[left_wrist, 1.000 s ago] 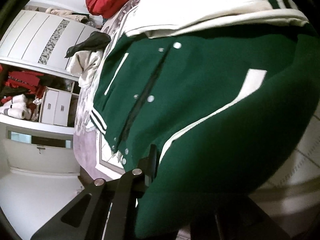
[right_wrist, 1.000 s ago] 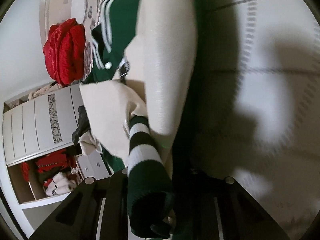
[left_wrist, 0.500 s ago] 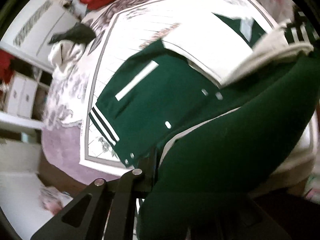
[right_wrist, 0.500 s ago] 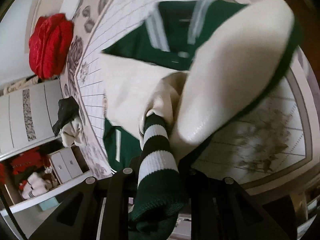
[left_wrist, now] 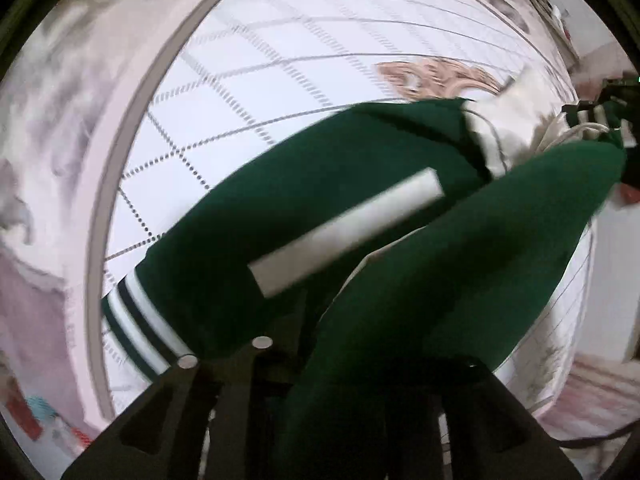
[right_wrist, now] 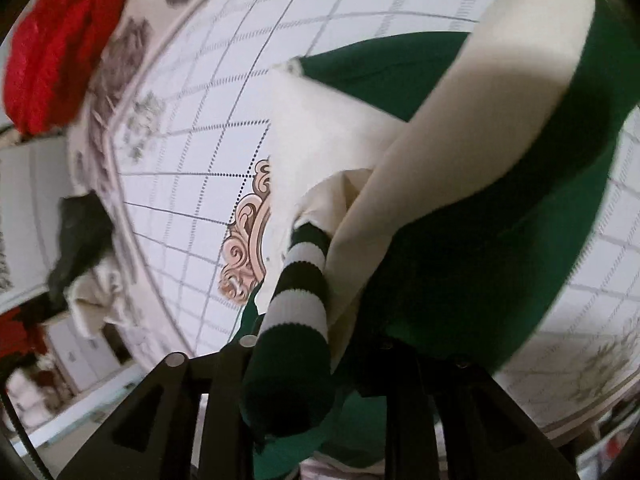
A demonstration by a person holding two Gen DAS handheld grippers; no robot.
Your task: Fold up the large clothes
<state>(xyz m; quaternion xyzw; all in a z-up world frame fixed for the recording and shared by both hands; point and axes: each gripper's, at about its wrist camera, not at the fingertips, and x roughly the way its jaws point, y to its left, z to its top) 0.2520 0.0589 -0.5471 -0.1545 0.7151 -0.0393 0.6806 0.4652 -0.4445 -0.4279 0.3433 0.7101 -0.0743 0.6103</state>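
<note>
A dark green varsity jacket [left_wrist: 312, 208] with cream sleeves, a white pocket strip and a striped hem hangs over the white grid-patterned bedspread [left_wrist: 280, 48]. My left gripper [left_wrist: 340, 364] is shut on a fold of its green body, which drapes over the fingers. In the right wrist view the jacket [right_wrist: 500, 216] shows a cream sleeve and a green-and-white striped cuff [right_wrist: 296, 304]. My right gripper [right_wrist: 320, 384] is shut on the jacket at that cuff and sleeve. The fingertips of both are hidden by cloth.
A red padded garment [right_wrist: 56, 48] lies at the far left of the bed. A black item on a cream cloth [right_wrist: 80, 240] sits at the bed's left edge. White drawers and shelves [right_wrist: 76, 360] stand beyond it. The bedspread [right_wrist: 192, 184] has a floral border.
Both grippers have lifted the jacket and swung it across the bed. More bare bedspread now shows beneath. The jacket's front snaps have gone out of the left view.
</note>
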